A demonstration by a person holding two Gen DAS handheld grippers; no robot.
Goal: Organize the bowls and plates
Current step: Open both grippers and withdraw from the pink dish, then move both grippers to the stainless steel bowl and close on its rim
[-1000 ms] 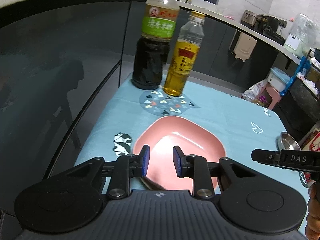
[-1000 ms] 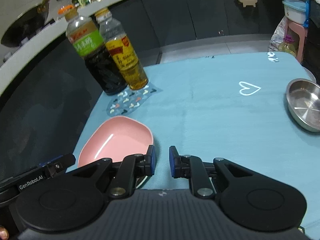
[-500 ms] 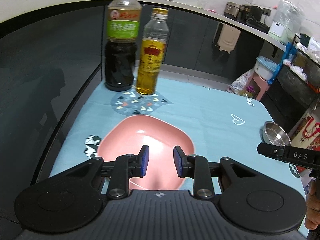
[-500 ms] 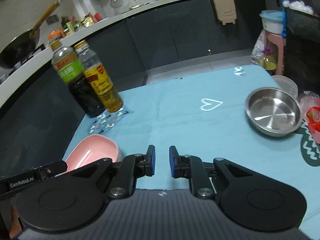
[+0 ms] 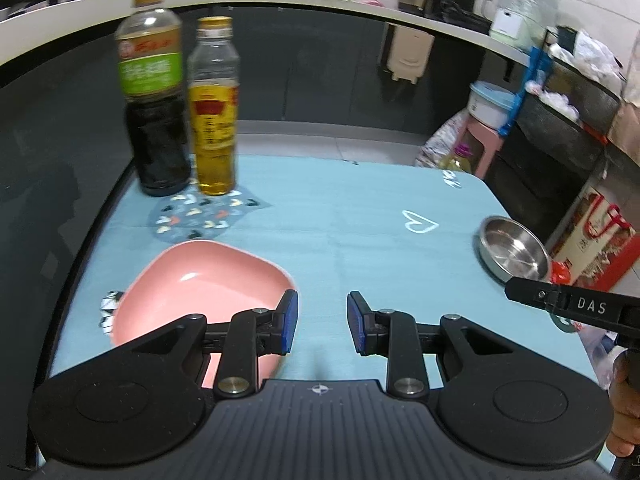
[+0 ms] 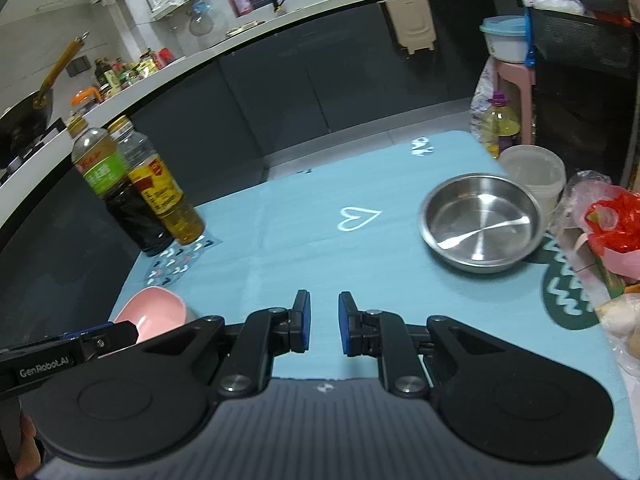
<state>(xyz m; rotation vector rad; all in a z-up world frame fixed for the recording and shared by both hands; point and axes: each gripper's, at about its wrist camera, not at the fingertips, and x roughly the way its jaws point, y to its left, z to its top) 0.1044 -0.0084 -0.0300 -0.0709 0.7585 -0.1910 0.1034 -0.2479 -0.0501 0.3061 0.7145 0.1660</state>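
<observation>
Blue cloth (image 5: 360,208) covers the table. Left gripper (image 5: 322,324) hovers slightly parted, holding nothing; the pink plate (image 5: 200,280) lies left of its fingers, its near edge hidden behind them. Right gripper (image 6: 323,322) is nearly closed and empty (steel bowl (image 6: 480,224) ahead-right). Two blurred bottles (image 5: 180,104) stand beyond.

Left tongs (image 5: 322,322) slightly parted above blue cloth (image 5: 360,216), pink plate (image 5: 200,284) just left; steel bowl (image 5: 510,250) far right, bottles blurred
</observation>
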